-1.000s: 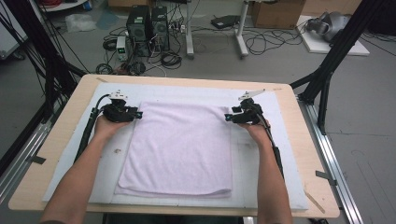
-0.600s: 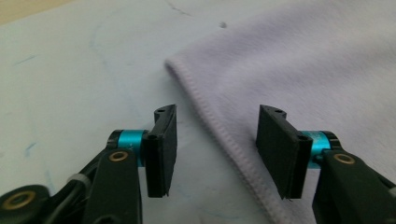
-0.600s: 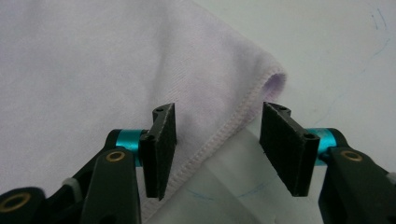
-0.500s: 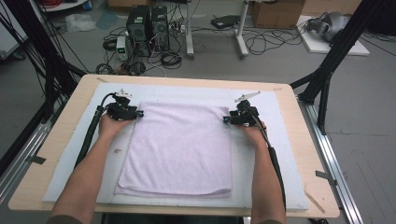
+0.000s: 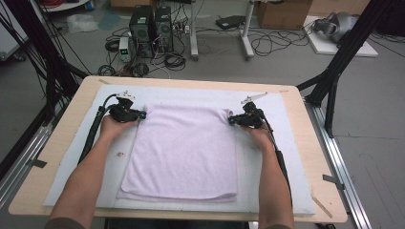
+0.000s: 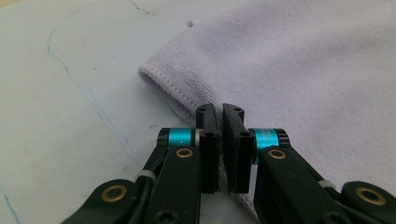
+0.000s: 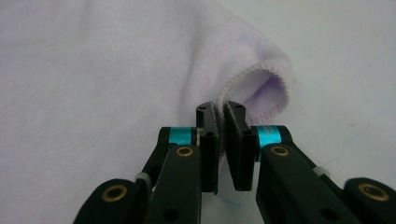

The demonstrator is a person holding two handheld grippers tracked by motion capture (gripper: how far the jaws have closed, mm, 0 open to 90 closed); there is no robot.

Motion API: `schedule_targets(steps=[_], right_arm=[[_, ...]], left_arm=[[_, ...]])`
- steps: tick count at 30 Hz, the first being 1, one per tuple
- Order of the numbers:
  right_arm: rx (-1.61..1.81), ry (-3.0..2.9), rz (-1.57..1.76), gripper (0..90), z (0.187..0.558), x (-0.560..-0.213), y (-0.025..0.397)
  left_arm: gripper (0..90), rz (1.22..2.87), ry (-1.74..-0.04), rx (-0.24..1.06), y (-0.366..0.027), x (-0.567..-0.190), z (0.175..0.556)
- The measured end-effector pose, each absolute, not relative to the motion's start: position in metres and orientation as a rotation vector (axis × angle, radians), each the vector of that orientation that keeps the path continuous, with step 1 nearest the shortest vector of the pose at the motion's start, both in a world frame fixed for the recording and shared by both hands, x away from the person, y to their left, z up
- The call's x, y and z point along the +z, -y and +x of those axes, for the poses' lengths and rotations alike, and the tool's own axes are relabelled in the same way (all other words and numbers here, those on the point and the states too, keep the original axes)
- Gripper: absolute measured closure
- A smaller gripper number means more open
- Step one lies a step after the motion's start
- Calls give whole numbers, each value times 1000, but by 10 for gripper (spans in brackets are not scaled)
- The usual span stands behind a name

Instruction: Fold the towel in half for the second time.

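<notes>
High view: left gripper [image 5: 141, 114] and right gripper [image 5: 231, 120], jaws nearly closed, each pinch a far corner of the lilac towel [image 5: 184, 150], apparently to fold it.

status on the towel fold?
Done: towel already lies doubled, fold at the near edge. In hand: left gripper and right gripper are each shut on a far corner. Left: carrying those corners over for the next fold; none started yet.
</notes>
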State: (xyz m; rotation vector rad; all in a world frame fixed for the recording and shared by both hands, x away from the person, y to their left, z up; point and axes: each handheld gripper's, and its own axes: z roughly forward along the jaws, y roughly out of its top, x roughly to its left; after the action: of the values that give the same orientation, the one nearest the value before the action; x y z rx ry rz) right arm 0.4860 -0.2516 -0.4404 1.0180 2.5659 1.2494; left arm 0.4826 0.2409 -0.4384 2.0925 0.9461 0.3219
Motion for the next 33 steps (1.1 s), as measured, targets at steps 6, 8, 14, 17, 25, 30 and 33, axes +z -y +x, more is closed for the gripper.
schedule_targets(steps=[6,8,14,17,25,30,33], right_arm=[[1372,-2527,948,851,479,-420,257],[1401,-2529,914,851,474,-412,258],[1454,-2569,772,851,444,-385,259],[1465,-2583,709,851,423,-377,258],[1448,-2679,643,851,363,-399,258],[1372,-2758,703,719,350,-418,261],[1437,-2699,733,600,349,-412,268]], left_arm=[[854,2056,-840,318,-247,-418,473],[853,2026,-791,307,-250,-408,466],[852,2010,-649,317,-257,-386,434],[851,2013,-599,329,-261,-384,413],[849,2044,-521,269,-269,-414,355],[796,2079,-546,191,-275,-431,342],[671,2079,-559,189,-279,-426,342]])
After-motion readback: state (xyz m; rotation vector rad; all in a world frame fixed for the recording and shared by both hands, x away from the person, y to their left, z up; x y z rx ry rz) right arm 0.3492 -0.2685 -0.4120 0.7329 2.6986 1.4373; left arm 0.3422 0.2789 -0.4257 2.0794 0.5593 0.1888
